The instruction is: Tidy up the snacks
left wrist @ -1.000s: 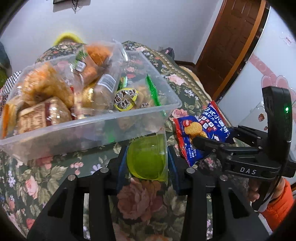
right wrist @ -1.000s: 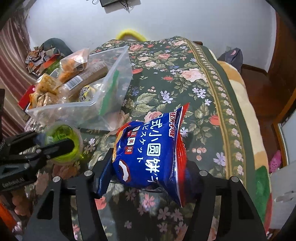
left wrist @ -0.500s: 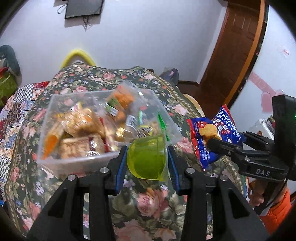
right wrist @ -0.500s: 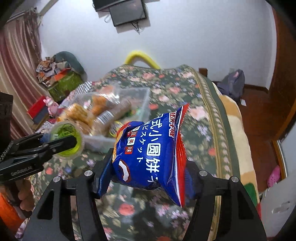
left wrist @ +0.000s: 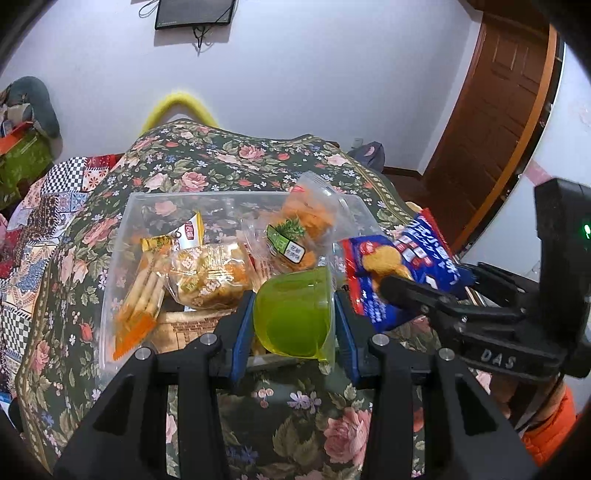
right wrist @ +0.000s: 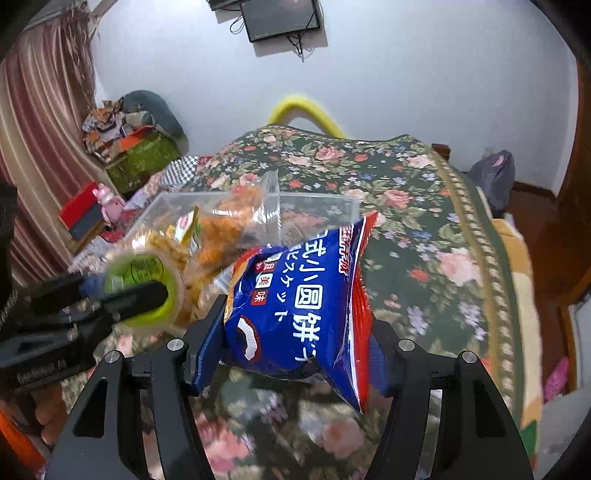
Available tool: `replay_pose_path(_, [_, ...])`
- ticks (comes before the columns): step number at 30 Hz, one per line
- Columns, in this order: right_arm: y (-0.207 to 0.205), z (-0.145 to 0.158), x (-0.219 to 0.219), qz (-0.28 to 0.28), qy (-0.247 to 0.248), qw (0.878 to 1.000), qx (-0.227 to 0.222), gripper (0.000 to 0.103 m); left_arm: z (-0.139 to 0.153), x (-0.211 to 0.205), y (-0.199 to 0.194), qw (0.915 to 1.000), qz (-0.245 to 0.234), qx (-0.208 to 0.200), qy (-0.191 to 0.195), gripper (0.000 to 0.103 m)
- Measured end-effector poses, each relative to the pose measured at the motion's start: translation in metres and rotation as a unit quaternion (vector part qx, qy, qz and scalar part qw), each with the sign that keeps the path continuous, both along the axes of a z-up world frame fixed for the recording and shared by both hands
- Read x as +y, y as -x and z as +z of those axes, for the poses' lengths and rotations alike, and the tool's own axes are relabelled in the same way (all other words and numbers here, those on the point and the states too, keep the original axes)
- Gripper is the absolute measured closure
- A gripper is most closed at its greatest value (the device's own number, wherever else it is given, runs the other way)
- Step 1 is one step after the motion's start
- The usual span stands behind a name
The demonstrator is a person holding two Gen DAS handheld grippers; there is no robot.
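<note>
We held our left gripper (left wrist: 294, 321) pinched on a green jelly cup (left wrist: 293, 317), its blue-padded fingers (left wrist: 242, 332) pressed against the cup's two sides so that the cup hung between them with its clear wall facing the camera. Just ahead of that gripper, and below it, lay the clear plastic bin (left wrist: 122, 236) on the floral bedspread (left wrist: 295, 424), and the cup sat over the bin's near edge. Inside the bin we saw several wrapped snacks: a pack of stick biscuits (left wrist: 142, 295) ahead and to the left, a bag of yellow crackers (left wrist: 207, 275) straight ahead, and a clear bag of orange snacks (left wrist: 306, 225) farther ahead, standing up past the rim. Our right gripper (right wrist: 295, 347) was clamped on a blue biscuit bag (right wrist: 295, 306), which bulged upward between the fingers with its red-edged seam (right wrist: 360, 295) toward the right. In the left wrist view that bag appeared to the right of the cup, near it, held beside the bin's right wall. In the right wrist view the green cup showed to the left of the bag, caught in the other gripper and somewhat blurred, with the bin ahead and to the left. A dark screen (right wrist: 280, 16) hung on the wall far ahead.
</note>
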State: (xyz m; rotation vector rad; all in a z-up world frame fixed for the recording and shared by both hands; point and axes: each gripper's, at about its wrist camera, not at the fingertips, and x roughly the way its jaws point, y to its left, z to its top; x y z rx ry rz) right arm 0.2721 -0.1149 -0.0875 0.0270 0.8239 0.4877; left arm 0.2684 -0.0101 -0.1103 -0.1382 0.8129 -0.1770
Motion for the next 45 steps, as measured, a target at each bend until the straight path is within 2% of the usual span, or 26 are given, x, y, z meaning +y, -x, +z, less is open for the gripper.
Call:
replay_pose_path(3, [-0.005, -0.004, 0.006, -0.001, 0.001, 1.0, 0.005, 0.042, -0.003, -0.002, -0.004, 1.0, -0.001, 0.0, -0.005, 0.062])
replay_pose_path(7, [0.002, -0.005, 0.016, 0.001, 0.046, 0.999, -0.013, 0.041, -0.011, -0.005, -0.011, 0.9999, 0.0, 0.007, -0.012, 0.062])
replay_pose_path(9, [0.006, -0.004, 0.016, -0.003, 0.059, 0.998, -0.015, 0.034, -0.012, -0.005, -0.011, 0.9999, 0.003, 0.005, -0.015, 0.059])
replay_pose_path(10, [0.008, -0.004, 0.015, -0.004, 0.064, 0.998, -0.018, 0.034, -0.012, -0.005, -0.011, 0.9998, 0.005, 0.004, -0.018, 0.058])
replay_pose_path(15, [0.021, -0.001, 0.013, 0.005, 0.086, 0.996, -0.013, 0.031, 0.001, -0.004, -0.001, 0.9998, -0.004, -0.008, -0.016, 0.056])
replay_pose_path(19, [0.038, 0.013, 0.007, 0.004, 0.093, 0.995, -0.027, 0.03, 0.021, 0.0, 0.019, 0.9994, -0.003, -0.032, -0.014, 0.056])
replay_pose_path(27, [0.08, 0.075, -0.016, -0.018, 0.052, 0.995, -0.08, 0.03, 0.078, 0.011, 0.073, 0.9947, 0.007, -0.103, -0.005, 0.056])
replay_pose_path(35, [0.149, 0.149, -0.022, -0.029, -0.011, 0.984, -0.176, 0.025, 0.142, 0.014, 0.146, 0.9778, 0.023, -0.206, -0.029, 0.055])
replay_pose_path(40, [0.188, 0.171, -0.015, -0.025, -0.037, 0.975, -0.218, 0.024, 0.164, 0.015, 0.185, 0.9685, 0.029, -0.245, -0.032, 0.041])
replay_pose_path(42, [0.196, 0.173, -0.012, -0.025, -0.045, 0.973, -0.226, 0.018, 0.168, 0.016, 0.198, 0.965, 0.034, -0.258, -0.036, 0.019])
replay_pose_path(44, [0.205, 0.173, -0.008, -0.025, -0.047, 0.971, -0.233, 0.014, 0.168, 0.018, 0.206, 0.9629, 0.038, -0.265, -0.035, 0.01])
replay_pose_path(45, [0.208, 0.171, -0.006, -0.027, -0.044, 0.97, -0.236, 0.009, 0.168, 0.019, 0.21, 0.962, 0.038, -0.268, -0.034, 0.01])
